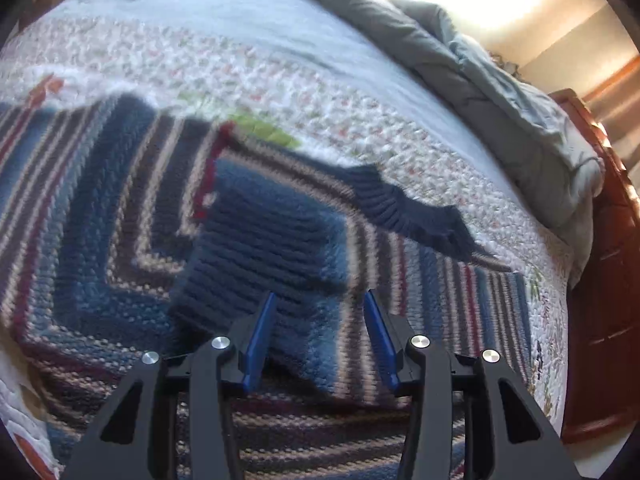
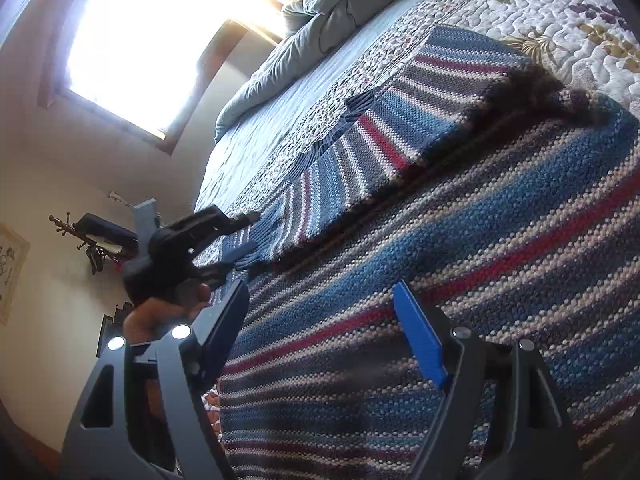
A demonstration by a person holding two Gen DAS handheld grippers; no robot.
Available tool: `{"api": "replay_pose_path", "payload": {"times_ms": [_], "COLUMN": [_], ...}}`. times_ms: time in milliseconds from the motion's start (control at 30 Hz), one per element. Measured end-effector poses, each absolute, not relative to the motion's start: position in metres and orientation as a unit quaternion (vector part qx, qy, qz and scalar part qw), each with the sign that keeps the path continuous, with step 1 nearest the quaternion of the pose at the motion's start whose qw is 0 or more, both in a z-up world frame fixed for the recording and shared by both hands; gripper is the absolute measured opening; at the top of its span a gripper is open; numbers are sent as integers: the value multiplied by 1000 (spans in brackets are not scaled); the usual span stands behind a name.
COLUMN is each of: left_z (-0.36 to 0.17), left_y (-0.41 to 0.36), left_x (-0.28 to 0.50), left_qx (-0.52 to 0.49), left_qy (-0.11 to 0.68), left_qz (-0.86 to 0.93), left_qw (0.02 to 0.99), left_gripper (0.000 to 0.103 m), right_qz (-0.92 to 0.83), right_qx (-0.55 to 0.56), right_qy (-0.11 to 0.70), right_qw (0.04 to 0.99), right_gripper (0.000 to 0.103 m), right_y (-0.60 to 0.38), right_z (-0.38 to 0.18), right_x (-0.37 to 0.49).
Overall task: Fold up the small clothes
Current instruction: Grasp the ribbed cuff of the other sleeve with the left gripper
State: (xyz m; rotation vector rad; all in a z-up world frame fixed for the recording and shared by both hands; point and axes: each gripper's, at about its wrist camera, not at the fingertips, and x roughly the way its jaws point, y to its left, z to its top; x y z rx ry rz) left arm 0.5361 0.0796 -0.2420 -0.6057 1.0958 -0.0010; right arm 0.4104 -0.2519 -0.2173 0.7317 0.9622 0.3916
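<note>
A striped knit sweater (image 1: 100, 208) in blue, navy, cream and red lies spread on the bed; a sleeve is folded over its body, with the navy ribbed cuff (image 1: 404, 208) lying toward the quilt. My left gripper (image 1: 320, 300) is open, just above the folded part. In the right wrist view the sweater (image 2: 460, 240) fills the foreground and the folded sleeve (image 2: 400, 120) lies across it. My right gripper (image 2: 320, 292) is open and empty, low over the sweater body. The left gripper (image 2: 250, 230) shows there too, open at the sleeve's end.
The bed has a white floral quilt (image 1: 280, 80) and a bunched grey-green duvet (image 1: 500, 80) at the far side. A wooden bed frame (image 1: 600, 280) runs along the right. A bright window (image 2: 152, 32), a wall and small furniture (image 2: 108, 240) lie beyond the bed edge.
</note>
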Motion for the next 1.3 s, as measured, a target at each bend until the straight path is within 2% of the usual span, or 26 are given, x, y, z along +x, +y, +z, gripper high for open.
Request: {"api": "replay_pose_path", "payload": {"times_ms": [67, 100, 233, 300, 400, 467, 567, 733, 867, 967, 1100, 1300], "left_z": [-251, -252, -247, -239, -219, -205, -187, -192, -193, -201, -210, -221], "left_y": [89, 93, 107, 114, 130, 144, 182, 254, 326, 386, 431, 468], "left_x": [536, 536, 530, 525, 508, 493, 455, 391, 350, 327, 321, 338], "left_qx": [-293, -296, -306, -304, -322, -333, -349, -366, -378, -433, -469, -468], "left_qy": [516, 516, 515, 512, 490, 467, 433, 418, 363, 321, 301, 317], "left_qz": [0, -5, -2, -2, -13, -16, 4, 75, 125, 163, 172, 182], "left_qw": [805, 804, 801, 803, 810, 819, 831, 828, 843, 827, 813, 805], "left_gripper": [36, 35, 34, 37, 50, 68, 84, 85, 85, 85, 85, 87], "right_qz": [183, 183, 180, 179, 181, 184, 190, 222, 227, 226, 235, 242], "right_qx": [344, 343, 337, 340, 338, 334, 332, 344, 316, 306, 290, 263], "right_qy": [450, 450, 451, 453, 452, 453, 457, 462, 461, 459, 460, 464], "right_qw": [804, 804, 806, 805, 805, 806, 803, 786, 797, 803, 806, 810], "right_gripper": [75, 75, 75, 75, 75, 76, 76, 82, 84, 86, 88, 90], "right_y": [-253, -253, -252, -251, -247, -242, -234, -218, -205, -199, -187, -167], "right_z": [-217, -216, -217, -218, -218, -218, -219, -222, -220, -220, -223, -227], "right_x": [411, 411, 412, 412, 412, 413, 412, 412, 409, 407, 409, 411]}}
